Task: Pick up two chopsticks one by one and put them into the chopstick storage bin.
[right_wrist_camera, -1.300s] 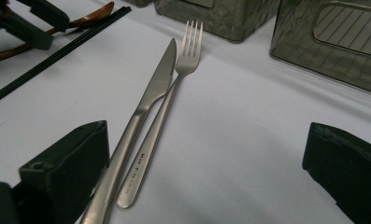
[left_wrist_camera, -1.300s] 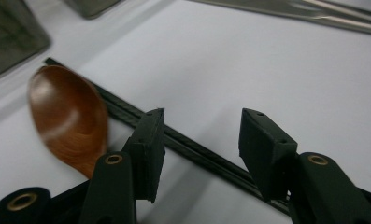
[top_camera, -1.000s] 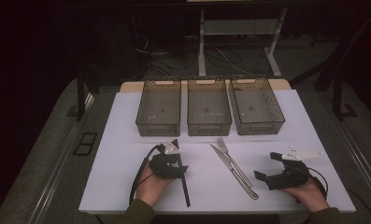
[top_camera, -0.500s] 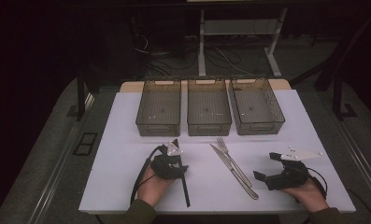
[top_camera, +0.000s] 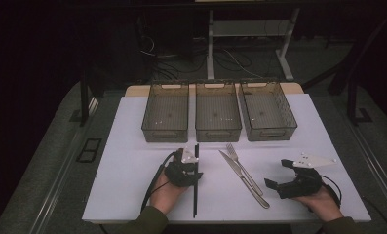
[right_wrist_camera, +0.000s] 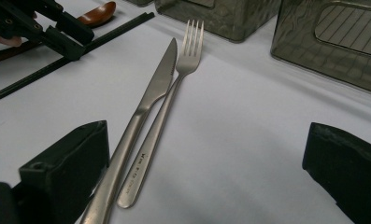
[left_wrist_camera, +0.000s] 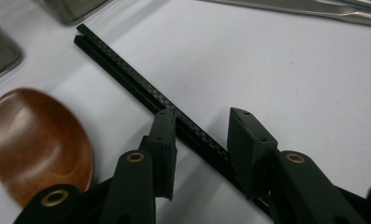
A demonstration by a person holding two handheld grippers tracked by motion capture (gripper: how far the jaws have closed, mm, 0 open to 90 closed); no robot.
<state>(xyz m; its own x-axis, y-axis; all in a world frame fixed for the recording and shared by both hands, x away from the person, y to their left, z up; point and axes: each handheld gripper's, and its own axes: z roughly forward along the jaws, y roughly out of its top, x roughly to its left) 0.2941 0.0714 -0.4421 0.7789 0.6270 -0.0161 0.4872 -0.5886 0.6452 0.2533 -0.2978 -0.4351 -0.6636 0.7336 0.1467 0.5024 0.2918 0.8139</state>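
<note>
the pair of black chopsticks point(left_wrist_camera: 141, 88) is seen lying flat on the white bench point(top_camera: 132, 146), running from the upper left of the left tool view down to its lower middle, where the pair passes between the two jaws of the left tool point(left_wrist_camera: 199, 140). the jaws have just been closing and now stand at a narrow gap on either side of the chopsticks; the left jaw is seen at the pair's edge, while bench still shows between the pair and the right jaw, so no squeeze is shown. a brown wooden spoon point(left_wrist_camera: 38, 140) lies just beside the left jaw, at the left edge of that view, close enough to crowd that side.

in the high view the chopsticks point(top_camera: 196, 180) are seen in the lower middle, with the left tool point(top_camera: 183, 170) over them. a knife point(top_camera: 242, 178) and a fork point(top_camera: 243, 168) lie side by side to the right, well apart. three mesh bins point(top_camera: 218, 112) stand in a row above.

the right tool point(top_camera: 291, 183) is held wide apart at the lower right, with nothing gripped; the knife handle passes by its left jaw.
</note>
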